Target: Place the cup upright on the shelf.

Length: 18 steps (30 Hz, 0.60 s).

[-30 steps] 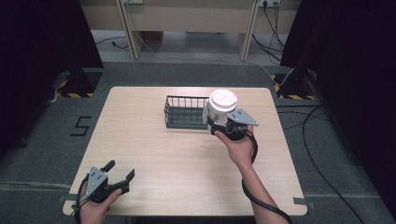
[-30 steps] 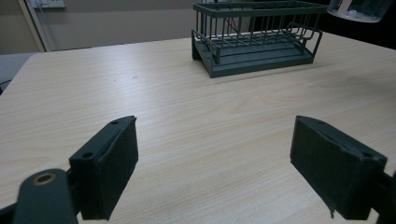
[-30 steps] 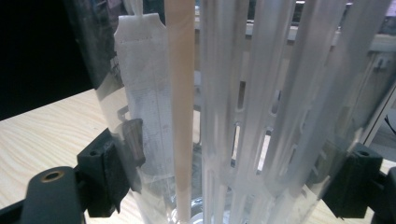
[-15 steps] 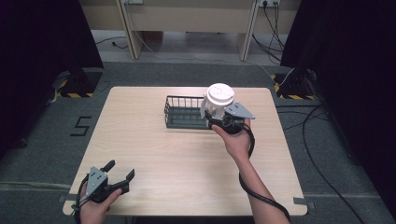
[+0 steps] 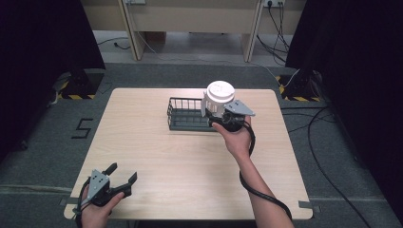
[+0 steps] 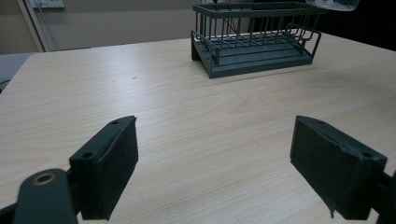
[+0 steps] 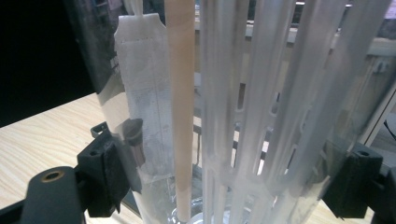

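Right hand-held gripper (image 5: 216, 112) raised over rack (image 5: 183, 115)

- A light wooden table (image 5: 157, 142) stands on a grey carpeted floor (image 5: 43, 156).
- Black curtains (image 5: 43, 33) hang at far left and far right.
- A beige panelled wall unit (image 5: 190, 14) runs along the far side.
- Black cables (image 5: 328, 142) trail across the floor at right.

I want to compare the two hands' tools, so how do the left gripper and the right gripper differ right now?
The left gripper is open with nothing between its fingers; the right gripper is shut on a clear container with a white lid. The left sits low at the table's near corner; the right is raised by the wire rack. Both have black fingers and a grey plate.
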Each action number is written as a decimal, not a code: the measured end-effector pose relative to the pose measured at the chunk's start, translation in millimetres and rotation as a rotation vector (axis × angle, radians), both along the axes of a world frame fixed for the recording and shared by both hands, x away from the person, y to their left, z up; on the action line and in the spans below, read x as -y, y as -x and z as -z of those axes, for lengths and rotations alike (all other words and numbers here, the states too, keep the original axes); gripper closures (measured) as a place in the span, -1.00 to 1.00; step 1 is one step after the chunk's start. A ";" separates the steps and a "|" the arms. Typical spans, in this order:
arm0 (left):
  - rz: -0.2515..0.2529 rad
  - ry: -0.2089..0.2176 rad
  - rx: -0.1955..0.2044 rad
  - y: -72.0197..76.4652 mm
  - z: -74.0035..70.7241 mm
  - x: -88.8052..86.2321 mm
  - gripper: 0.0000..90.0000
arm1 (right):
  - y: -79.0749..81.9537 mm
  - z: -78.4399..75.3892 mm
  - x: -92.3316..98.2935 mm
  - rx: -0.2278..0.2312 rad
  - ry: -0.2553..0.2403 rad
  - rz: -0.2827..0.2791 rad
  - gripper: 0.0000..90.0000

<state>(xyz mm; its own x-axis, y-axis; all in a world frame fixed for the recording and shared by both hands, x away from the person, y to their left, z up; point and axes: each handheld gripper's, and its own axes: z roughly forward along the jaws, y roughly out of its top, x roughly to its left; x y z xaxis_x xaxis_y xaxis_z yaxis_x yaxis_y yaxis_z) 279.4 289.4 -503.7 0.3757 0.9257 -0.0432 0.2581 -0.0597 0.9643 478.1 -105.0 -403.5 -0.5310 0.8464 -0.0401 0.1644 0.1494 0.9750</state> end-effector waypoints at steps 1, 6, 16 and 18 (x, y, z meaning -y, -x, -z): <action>0.001 0.000 0.000 0.0 0.1 0.0 -0.67 | -1.7 -0.3 -1.8 -0.003 -0.001 0.003 -0.59; 0.001 0.000 0.000 0.0 0.0 -0.1 -0.67 | -5.8 -1.5 -5.1 -0.004 -0.003 0.003 -0.59; 0.001 0.002 0.000 0.0 0.1 -0.2 -0.67 | -13.7 -4.4 -10.7 -0.004 -0.005 0.007 -0.59; 0.001 0.002 -0.001 0.0 0.1 -0.2 -0.67 | -15.0 -4.8 -11.6 -0.006 -0.004 0.009 -0.59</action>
<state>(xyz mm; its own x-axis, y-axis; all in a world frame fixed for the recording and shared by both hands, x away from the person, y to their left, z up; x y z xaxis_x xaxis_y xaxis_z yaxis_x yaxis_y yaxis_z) 279.4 289.7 -503.8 0.3767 0.9252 -0.0451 0.2588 -0.0583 0.9642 493.1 -93.4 -398.7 -0.5239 0.8511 -0.0340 0.1711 0.1443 0.9746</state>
